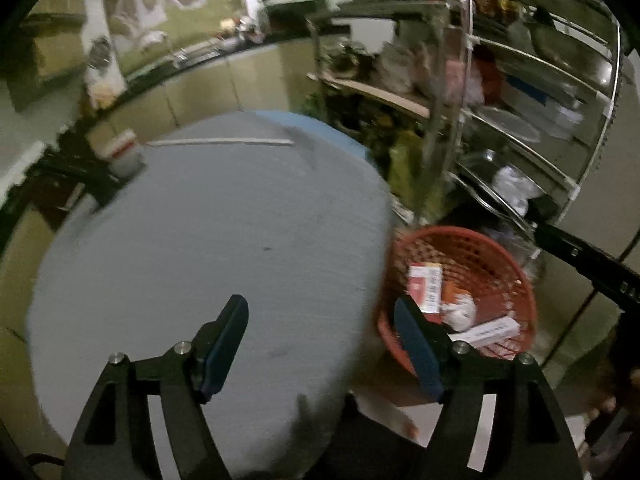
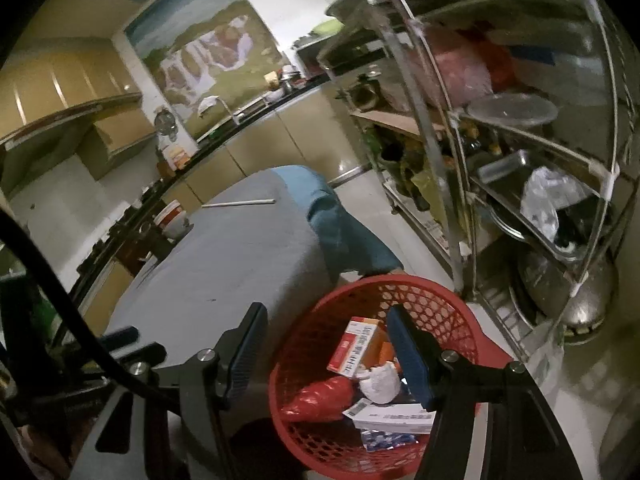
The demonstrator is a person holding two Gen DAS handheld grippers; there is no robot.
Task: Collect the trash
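A red mesh basket [image 2: 448,304] stands on the floor beside the grey-covered table [image 2: 224,264]. It holds a red-and-white carton [image 2: 354,348], a crumpled white wad [image 2: 378,384], a red wrapper [image 2: 324,398] and a white box [image 2: 394,416]. My right gripper [image 2: 326,354] is open and empty, above the basket's near rim. My left gripper [image 1: 320,344] is open and empty over the table's right edge; the basket [image 1: 516,280] lies to its right. A white stick [image 1: 220,143] lies at the table's far end, also seen in the right wrist view [image 2: 238,203].
A metal rack [image 2: 520,128] with pans, trays and bags stands right of the basket. A white-and-red tub [image 2: 172,216] sits left of the table by a dark counter [image 2: 256,114]. A blue cloth [image 2: 340,216] hangs at the table's far corner.
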